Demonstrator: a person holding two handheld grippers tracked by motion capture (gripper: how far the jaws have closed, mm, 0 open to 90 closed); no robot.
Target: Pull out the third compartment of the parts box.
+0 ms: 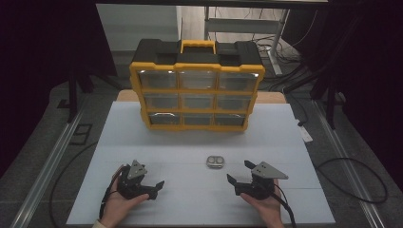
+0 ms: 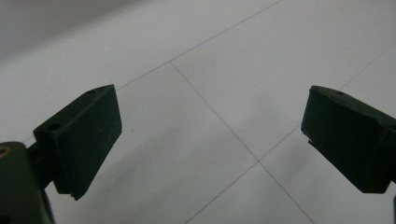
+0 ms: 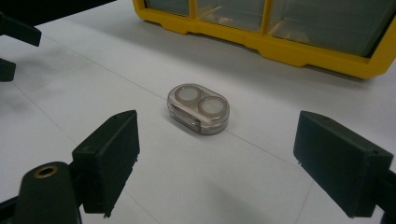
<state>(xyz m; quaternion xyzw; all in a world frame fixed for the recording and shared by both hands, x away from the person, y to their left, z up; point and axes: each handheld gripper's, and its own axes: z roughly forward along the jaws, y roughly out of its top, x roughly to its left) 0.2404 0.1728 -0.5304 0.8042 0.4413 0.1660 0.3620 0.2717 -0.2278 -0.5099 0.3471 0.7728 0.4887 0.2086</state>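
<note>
The yellow-and-black plastic organiser cabinet with nine clear drawers keeps its contents unreadable in the high view: the drawer fronts glare, and whatever lies inside is too small to tell. In the right gripper view the picture's top edge cuts it off, leaving just the bottom drawer row. The small clear oval two-well plastic case shows two pale discs, their nature unclear.

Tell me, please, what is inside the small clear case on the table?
Two round white discs sit side by side inside the small clear case; anything beneath them is hidden.
</note>
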